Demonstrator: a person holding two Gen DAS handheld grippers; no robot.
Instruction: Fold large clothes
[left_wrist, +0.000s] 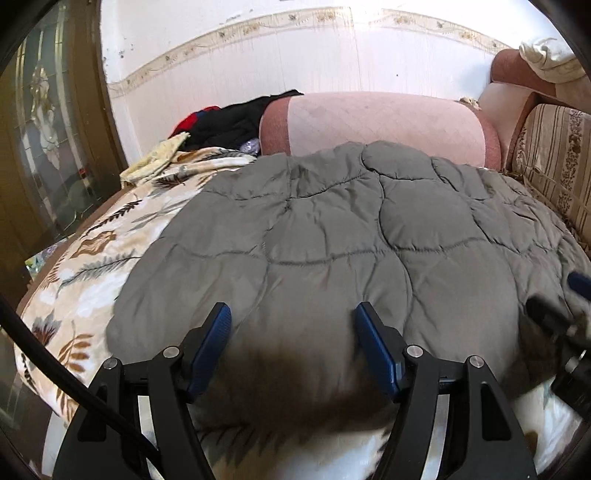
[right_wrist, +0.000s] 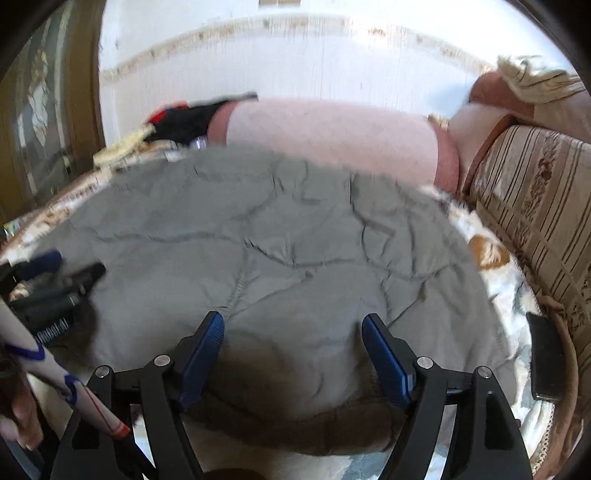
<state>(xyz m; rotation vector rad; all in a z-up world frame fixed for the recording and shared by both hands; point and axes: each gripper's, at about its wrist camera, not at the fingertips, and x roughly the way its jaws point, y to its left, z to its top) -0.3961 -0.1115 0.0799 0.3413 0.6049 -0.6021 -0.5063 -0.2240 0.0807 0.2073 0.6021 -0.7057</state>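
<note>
1. Left wrist: your left gripper (left_wrist: 293, 315) hovers with jaws spread, pinching nothing, over the near edge of the quilt (left_wrist: 332, 229) lying flat on the bed (left_wrist: 85, 258).
2. Right wrist: your right gripper (right_wrist: 293, 326) is likewise spread and empty. Judged soft, puffy and bulky; pinch a thick bite at the near corners.

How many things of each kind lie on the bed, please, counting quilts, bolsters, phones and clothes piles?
Quilt: 1
Bolster: 1
Phone: 1
Clothes pile: 1
Total: 4
</note>
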